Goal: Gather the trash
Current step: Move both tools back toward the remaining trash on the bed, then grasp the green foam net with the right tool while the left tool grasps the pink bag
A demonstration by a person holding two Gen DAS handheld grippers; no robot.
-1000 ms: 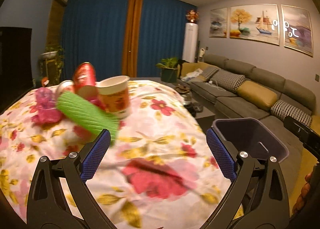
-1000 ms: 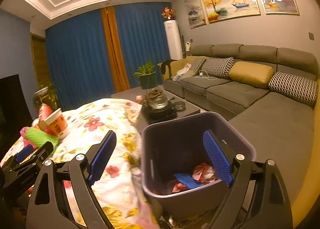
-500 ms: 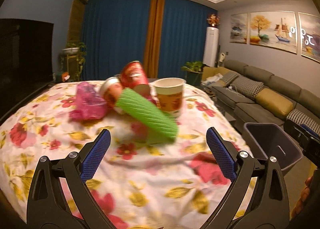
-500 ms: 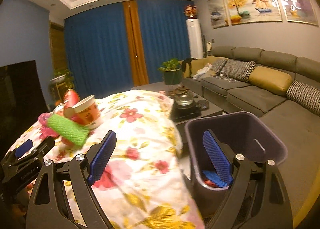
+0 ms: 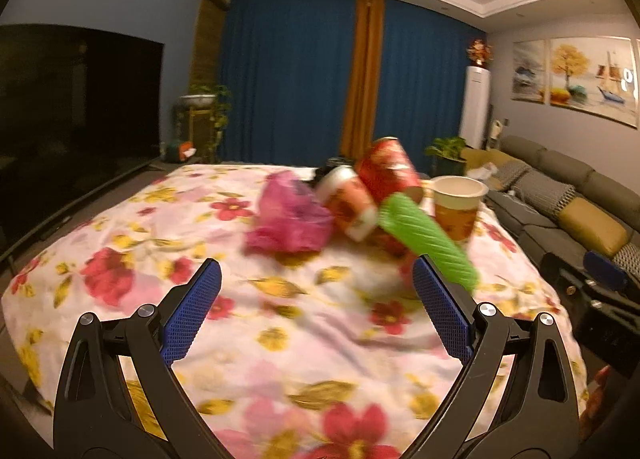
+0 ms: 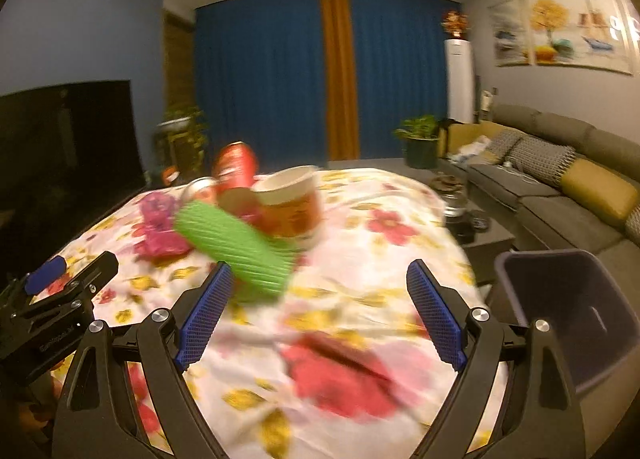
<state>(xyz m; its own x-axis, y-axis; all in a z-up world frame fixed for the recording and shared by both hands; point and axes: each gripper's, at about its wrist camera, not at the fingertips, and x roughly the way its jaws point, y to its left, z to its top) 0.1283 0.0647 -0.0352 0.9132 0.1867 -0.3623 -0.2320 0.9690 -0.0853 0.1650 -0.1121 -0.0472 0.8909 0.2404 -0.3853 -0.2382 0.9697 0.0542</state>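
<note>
Left wrist view: the left gripper [image 5: 316, 299] has its fingers spread wide with nothing between them, above the floral-covered tabletop [image 5: 280, 323], short of the trash heap. Left to right lie a crumpled pink bag [image 5: 290, 215], a tipped white-and-red cup [image 5: 350, 205], a red can [image 5: 390, 171], a ribbed green sleeve [image 5: 430, 239] and an upright paper cup [image 5: 458, 205]. All judged light and crushable; the sleeve's mid-body offers the best hold, while the right gripper [image 6: 320, 301], equally open and empty, hangs near the bin [image 6: 568, 311].
</note>
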